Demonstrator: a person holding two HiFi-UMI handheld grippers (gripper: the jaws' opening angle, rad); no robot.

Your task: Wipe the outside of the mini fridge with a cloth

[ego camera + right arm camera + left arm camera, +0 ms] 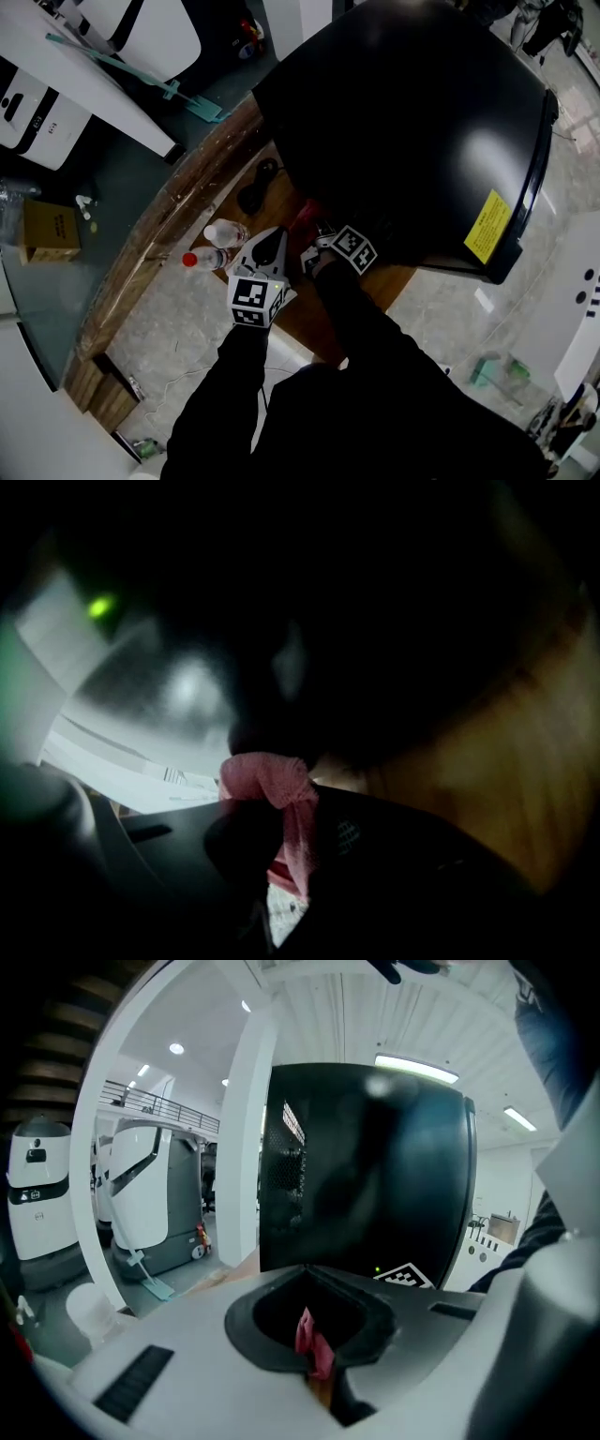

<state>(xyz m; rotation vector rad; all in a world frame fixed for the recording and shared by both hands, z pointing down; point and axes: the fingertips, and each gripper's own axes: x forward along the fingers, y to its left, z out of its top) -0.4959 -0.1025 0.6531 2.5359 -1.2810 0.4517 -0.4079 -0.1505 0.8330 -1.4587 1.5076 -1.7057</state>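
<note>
The black mini fridge [403,122] fills the far end of the wooden counter [173,220]. The right gripper [317,234], nearer its side wall, pinches the pink cloth [307,217] directly before it. The left gripper [281,248] is clamped on another fold.

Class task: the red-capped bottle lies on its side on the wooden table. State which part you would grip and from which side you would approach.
Grip the red-capped bottle around mid-body, from above, jaws across its width. It lies flat, so the rounded wall faces up; its cap is small, and a second bottle close beside it probably crowds a sideways approach.
</note>
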